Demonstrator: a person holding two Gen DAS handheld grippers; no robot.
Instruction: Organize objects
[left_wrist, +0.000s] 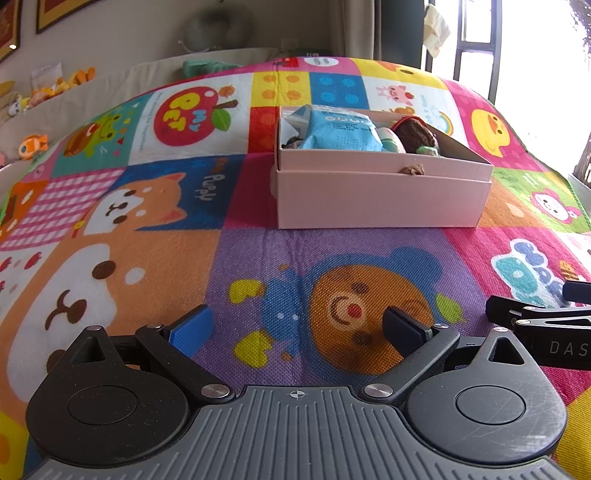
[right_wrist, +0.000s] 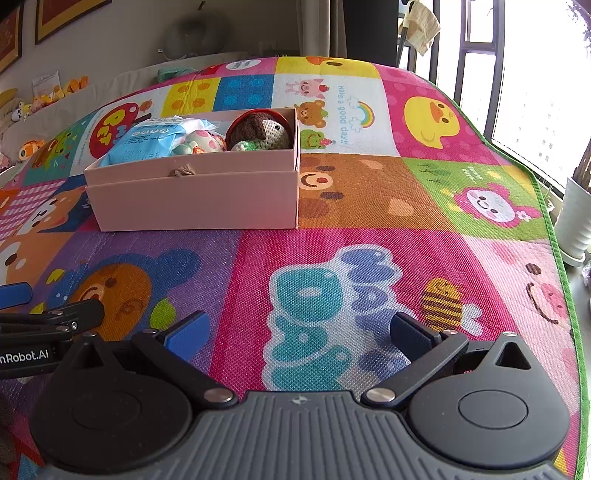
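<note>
— Where are the things being organized?

— In the pink box (left_wrist: 380, 192), which sits on the colourful play mat (left_wrist: 258, 251). Inside it lie a blue packet (left_wrist: 340, 131), a brown crocheted toy (right_wrist: 264, 129) at the right end, and a small pink-and-white figure (right_wrist: 207, 142) between them.

— And the tongs?

— The left tongs (left_wrist: 299, 325) hang spread wide over the mat's bear patch, gripping nothing, well short of the box. The right tongs (right_wrist: 299, 330) are likewise wide apart and bare, just beside the left ones.
</note>
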